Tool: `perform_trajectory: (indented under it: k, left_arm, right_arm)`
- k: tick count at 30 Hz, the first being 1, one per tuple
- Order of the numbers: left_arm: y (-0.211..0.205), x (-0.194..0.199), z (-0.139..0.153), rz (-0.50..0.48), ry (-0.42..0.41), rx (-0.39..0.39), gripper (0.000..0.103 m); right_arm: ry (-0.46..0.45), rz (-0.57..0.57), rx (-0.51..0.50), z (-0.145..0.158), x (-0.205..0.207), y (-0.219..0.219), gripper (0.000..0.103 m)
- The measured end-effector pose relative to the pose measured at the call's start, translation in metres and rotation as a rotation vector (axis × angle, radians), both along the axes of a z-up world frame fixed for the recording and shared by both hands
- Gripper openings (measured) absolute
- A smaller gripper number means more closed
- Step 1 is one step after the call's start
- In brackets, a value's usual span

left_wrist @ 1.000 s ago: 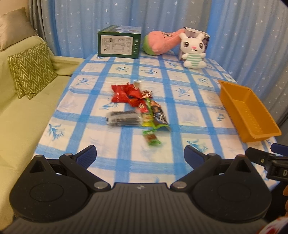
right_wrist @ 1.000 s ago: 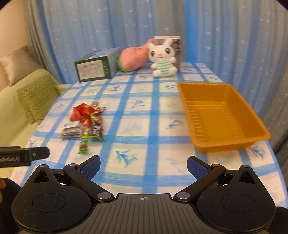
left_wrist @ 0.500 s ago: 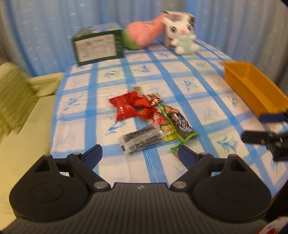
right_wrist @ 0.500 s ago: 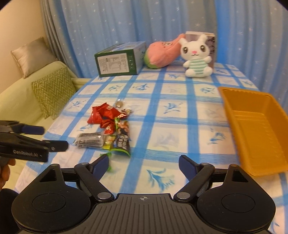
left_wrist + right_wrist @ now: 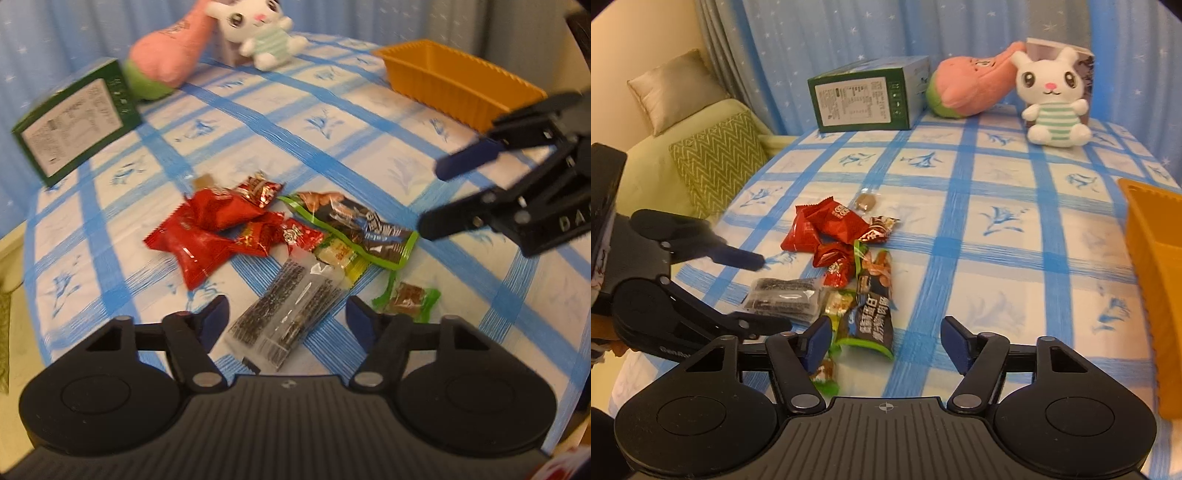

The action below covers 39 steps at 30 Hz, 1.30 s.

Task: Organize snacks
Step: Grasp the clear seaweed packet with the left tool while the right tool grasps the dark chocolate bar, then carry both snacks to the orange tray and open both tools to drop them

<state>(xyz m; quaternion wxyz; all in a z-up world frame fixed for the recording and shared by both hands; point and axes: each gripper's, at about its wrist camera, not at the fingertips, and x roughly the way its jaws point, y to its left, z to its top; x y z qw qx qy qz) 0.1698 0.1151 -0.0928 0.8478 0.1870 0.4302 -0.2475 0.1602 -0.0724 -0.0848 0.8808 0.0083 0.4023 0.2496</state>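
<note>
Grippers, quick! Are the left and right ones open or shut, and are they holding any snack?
Left gripper: open, just been closing, dark clear packet between the fingers, not gripped.
Right gripper: open, just been closing, black-and-green packet between the fingers, not gripped.

The left gripper (image 5: 775, 291), just left of the snack pile (image 5: 849, 266), bears white letters "GenRobo", then hidden. The right gripper (image 5: 428, 195) shows "DAS", cut off. Print on the green box (image 5: 864, 98) and dark packet (image 5: 870, 314) is too small to read.
</note>
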Motion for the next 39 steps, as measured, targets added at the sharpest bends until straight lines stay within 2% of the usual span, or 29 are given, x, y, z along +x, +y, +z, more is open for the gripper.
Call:
perform_trajectory:
  k: [4,6,8,13,16,22,28,31,39]
  left_arm:
    - [0.001,0.011,-0.009,-0.012,0.039,0.003,0.051]
    - [0.004,0.015,-0.011,0.015,0.064,-0.016,0.044]
    - [0.006,0.017,-0.011,0.062,0.087,-0.035,0.039]
    - [0.009,0.015,-0.009,0.179,0.112,-0.066,0.037]
    - [0.008,0.013,-0.008,0.21,0.103,-0.067,0.037]
    - [0.004,0.012,-0.009,0.249,0.087,-0.066,0.037]
    - [-0.001,0.015,-0.009,0.301,0.089,-0.05,0.04]
    - [-0.004,0.015,-0.009,0.323,0.09,-0.042,0.037]
    - [-0.008,0.006,-0.005,0.38,0.087,-0.023,0.034]
  right_arm:
    - [0.01,0.007,0.01,-0.006,0.016,0.009,0.06]
    - [0.017,0.006,0.019,-0.009,0.024,0.015,0.059]
    - [0.027,0.009,0.014,-0.013,0.032,0.021,0.052]
    - [0.056,0.006,0.014,-0.024,0.049,0.029,0.037]
    - [0.077,-0.003,0.019,-0.029,0.054,0.03,0.031]
    - [0.08,-0.021,0.029,-0.03,0.051,0.023,0.029]
    - [0.034,-0.046,-0.071,-0.031,0.033,0.011,0.03]
    - [0.013,-0.027,-0.107,-0.034,0.028,0.013,0.03]
    - [-0.008,-0.02,-0.092,-0.03,0.018,0.003,0.03]
